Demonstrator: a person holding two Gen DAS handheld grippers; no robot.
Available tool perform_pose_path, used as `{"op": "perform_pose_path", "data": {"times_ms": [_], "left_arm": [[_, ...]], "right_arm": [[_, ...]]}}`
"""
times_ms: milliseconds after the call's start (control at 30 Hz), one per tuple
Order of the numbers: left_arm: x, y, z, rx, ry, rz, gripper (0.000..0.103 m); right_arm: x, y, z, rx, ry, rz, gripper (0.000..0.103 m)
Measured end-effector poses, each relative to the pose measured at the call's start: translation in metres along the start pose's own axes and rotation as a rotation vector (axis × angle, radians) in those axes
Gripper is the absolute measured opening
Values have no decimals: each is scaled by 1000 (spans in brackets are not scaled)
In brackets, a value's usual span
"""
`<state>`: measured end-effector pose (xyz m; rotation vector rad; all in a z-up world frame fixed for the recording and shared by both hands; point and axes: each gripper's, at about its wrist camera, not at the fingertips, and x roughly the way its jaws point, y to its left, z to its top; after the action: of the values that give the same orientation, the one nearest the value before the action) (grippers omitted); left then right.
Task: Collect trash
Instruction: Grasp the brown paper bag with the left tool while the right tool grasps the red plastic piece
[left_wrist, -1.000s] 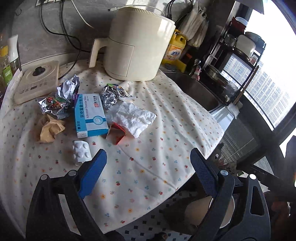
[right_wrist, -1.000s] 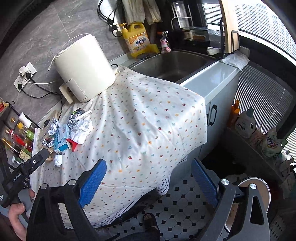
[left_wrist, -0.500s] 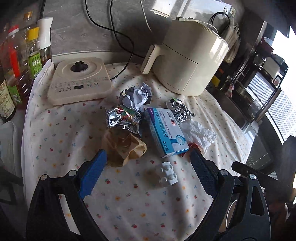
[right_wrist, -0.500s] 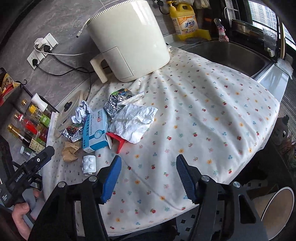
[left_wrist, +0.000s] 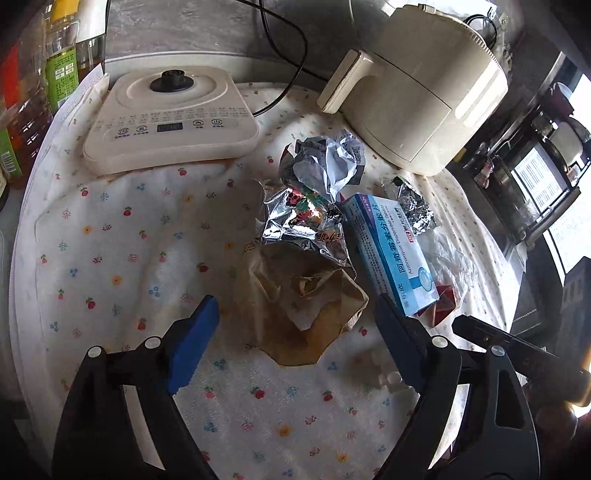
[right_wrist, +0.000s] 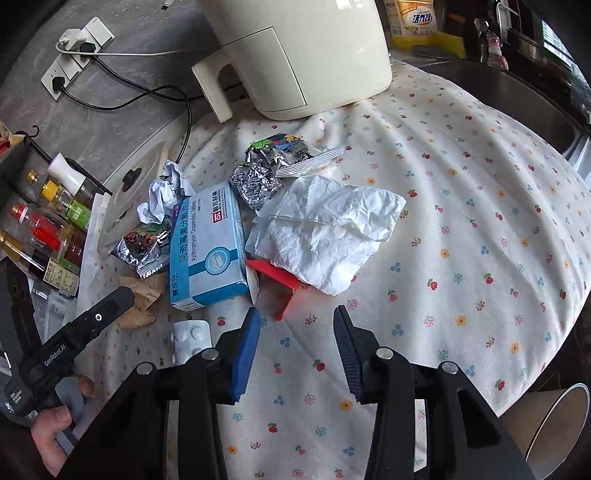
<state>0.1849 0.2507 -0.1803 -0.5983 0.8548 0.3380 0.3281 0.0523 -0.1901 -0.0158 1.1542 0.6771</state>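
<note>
Trash lies on a flowered cloth. In the left wrist view my open left gripper straddles a crumpled brown paper bag, above it. Behind it lie a foil wrapper, a crumpled paper ball, a blue medicine box, and a white pill blister. In the right wrist view my right gripper is open and empty, just before a red plastic piece, a white tissue, the box, foil, and the blister.
A cream air fryer and a flat cooker base stand at the back. Bottles line the left. A sink is far right. A paper cup shows at the lower right.
Both grippers have moved in close over the trash. The left now straddles the brown bag; the right has narrowed its opening and neared the red piece.
</note>
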Motion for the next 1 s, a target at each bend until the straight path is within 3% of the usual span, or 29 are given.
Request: {"op": "perform_pose_path", "data": {"times_ms": [100, 167, 233, 300, 400, 733, 867, 1000], "left_arm": [[6, 2, -2, -6, 29, -14, 62], [8, 4, -2, -4, 55, -34, 30], [5, 5, -4, -4, 58, -29, 23], [-1, 4, -7, 10, 47, -24, 21], [-13, 3, -10, 20, 20, -8, 21], [-40, -15, -32, -21, -59, 17, 21], [-43, -43, -41, -24, -70, 6, 21], [-43, -88, -47, 45, -69, -24, 21]], "right_arm": [[7, -1, 4, 9, 11, -2, 38], [11, -2, 6, 9, 20, -2, 34], [16, -2, 7, 8, 33, 1, 28], [19, -2, 7, 1, 43, 10, 14], [15, 2, 4, -25, 35, 28, 4], [-17, -8, -17, -79, 32, 94, 3], [-49, -36, -28, -57, 10, 94, 3], [-82, -76, -40, -7, -30, 63, 3]]}}
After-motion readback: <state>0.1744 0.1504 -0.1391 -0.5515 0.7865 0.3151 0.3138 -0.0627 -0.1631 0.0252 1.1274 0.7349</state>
